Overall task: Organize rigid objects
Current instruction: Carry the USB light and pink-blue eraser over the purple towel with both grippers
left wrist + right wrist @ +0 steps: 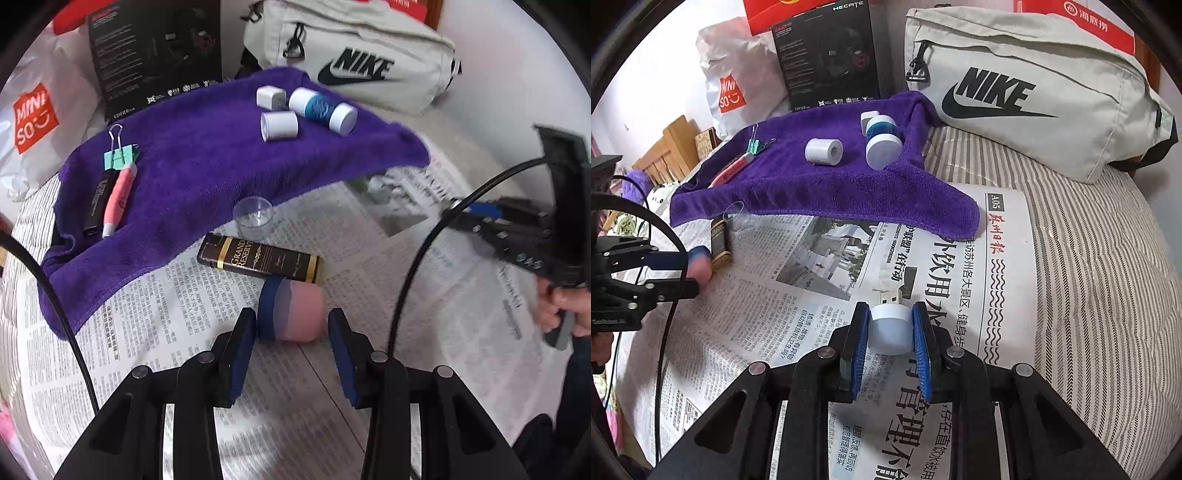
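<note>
Right claw clamps white USB lamp between pads.

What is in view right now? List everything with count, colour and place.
Towel: 1, purple, over newspaper.
Newspaper: 1, on striped bedding.
White cylinders: 2, on towel.
Blue-and-white bottle: 1, on towel.
Binder clip: 1, green, towel's left.
Pens: 2, pink and black, towel's left.
Clear cup: 1, at towel's edge.
Dark box: 1, brown-gold, on newspaper.
Pink-and-blue object: 1, between left jaws.
USB lamp: 1, white, in right jaws.
Nike bag: 1, grey, behind.
Black box: 1, behind.
Miniso bag: 1, white.
Left gripper: open.
Right gripper: shut on lamp.
</note>
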Demonstrator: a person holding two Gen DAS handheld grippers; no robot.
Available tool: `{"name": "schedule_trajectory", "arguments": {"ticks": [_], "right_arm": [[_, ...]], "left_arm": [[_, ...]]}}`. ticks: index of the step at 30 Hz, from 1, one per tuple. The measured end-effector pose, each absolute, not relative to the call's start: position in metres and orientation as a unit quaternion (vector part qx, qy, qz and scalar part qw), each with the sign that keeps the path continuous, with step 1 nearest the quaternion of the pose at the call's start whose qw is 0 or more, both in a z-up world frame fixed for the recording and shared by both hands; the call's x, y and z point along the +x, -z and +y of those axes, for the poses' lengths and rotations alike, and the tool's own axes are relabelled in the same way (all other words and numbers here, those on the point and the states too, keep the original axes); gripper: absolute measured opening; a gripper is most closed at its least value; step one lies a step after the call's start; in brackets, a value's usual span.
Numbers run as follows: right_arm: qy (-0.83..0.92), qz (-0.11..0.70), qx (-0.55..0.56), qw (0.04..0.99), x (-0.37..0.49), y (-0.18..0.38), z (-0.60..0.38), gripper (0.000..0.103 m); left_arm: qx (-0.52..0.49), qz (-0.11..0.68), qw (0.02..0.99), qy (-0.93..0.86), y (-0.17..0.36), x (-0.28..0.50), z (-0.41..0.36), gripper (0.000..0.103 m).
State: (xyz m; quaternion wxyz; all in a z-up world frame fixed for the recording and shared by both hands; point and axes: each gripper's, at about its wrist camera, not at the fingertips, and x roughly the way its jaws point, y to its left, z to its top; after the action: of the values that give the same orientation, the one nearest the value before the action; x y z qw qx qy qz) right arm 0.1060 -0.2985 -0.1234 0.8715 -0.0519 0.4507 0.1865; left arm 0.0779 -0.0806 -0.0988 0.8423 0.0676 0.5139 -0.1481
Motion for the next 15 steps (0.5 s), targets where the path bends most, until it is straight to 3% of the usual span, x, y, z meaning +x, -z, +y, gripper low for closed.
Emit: {"name": "schedule_trajectory", "arguments": {"ticks": [15], "right_arm": [[-0.176, 0.449, -0.056, 0.874, 0.105, 0.123, -0.297, 0.024]], "left_arm": [[0.059, 0.503, 0.851, 0.141, 0.094, 0.076, -0.070, 0.035]]}}
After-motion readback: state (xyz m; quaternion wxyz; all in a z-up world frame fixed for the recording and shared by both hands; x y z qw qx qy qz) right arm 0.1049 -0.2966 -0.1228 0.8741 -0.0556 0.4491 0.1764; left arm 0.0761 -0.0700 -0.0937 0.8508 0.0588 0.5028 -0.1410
